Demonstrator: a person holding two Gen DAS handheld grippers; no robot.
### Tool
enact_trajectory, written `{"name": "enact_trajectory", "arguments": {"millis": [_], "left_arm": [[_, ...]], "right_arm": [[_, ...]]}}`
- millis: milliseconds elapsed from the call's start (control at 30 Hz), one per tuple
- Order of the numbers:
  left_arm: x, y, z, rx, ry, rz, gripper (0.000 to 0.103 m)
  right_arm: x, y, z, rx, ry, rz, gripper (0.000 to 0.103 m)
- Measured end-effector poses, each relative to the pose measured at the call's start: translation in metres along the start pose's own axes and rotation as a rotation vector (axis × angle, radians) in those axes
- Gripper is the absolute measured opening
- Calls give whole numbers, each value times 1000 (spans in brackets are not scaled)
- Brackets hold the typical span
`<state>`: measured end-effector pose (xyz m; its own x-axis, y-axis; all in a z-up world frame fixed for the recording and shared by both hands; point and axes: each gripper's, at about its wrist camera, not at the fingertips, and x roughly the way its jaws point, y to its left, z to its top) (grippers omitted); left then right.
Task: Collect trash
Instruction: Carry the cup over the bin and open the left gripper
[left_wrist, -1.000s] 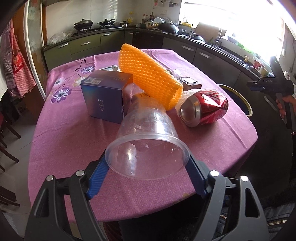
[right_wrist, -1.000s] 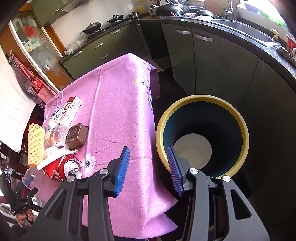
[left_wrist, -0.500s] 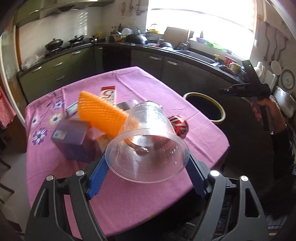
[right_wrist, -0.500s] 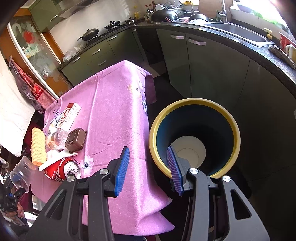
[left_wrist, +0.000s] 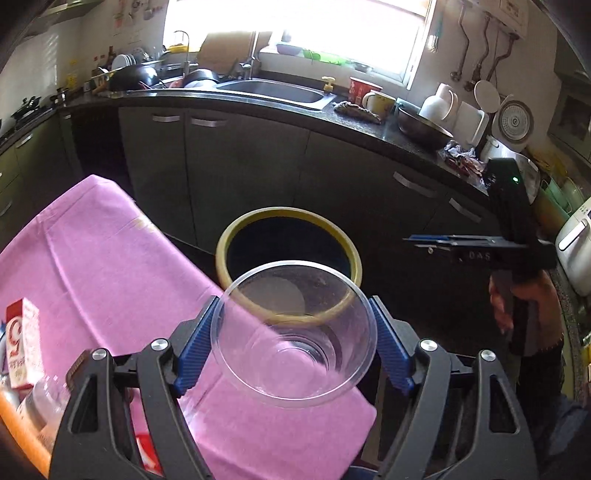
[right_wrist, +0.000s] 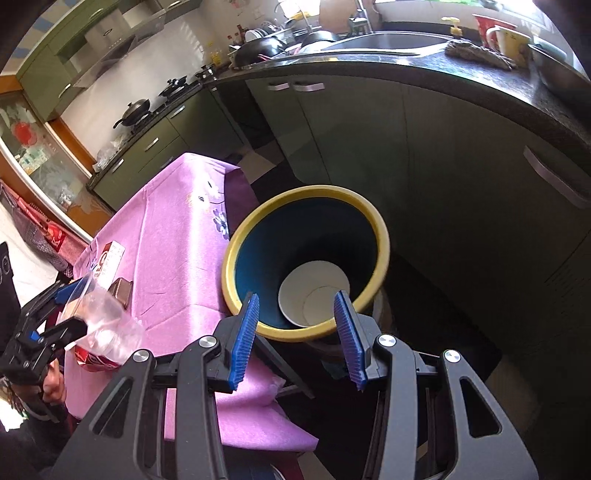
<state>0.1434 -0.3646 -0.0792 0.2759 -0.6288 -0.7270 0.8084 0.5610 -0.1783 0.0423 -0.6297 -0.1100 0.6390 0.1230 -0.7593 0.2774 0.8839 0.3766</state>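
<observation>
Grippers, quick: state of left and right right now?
Left gripper: closed on the clear plastic cup, gripped across its rim.
Right gripper: open, nothing between its blue pads, above the yellow-rimmed blue bin.

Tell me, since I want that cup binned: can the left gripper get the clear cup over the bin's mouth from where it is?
Probably yes. The left gripper holds the clear cup beside the table edge, and nothing stands between it and the open bin.
</observation>
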Motion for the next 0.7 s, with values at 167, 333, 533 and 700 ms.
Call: {"name": "enact_trajectory", "arguments": {"millis": [167, 333, 533, 700], "left_arm": [[63, -12, 35, 10, 43, 11, 75], [107, -17, 53, -8, 87, 33, 75], [123, -19, 57, 1, 112, 88, 90], [72, -19, 46, 18, 29, 111, 90]], "right_arm": [[-4, -30, -11, 56, -3, -7, 43], [-4, -49, -19, 95, 1, -4, 44], [-2, -50, -21, 94, 1, 1, 47], [2, -35, -21, 66, 5, 5, 47]]}}
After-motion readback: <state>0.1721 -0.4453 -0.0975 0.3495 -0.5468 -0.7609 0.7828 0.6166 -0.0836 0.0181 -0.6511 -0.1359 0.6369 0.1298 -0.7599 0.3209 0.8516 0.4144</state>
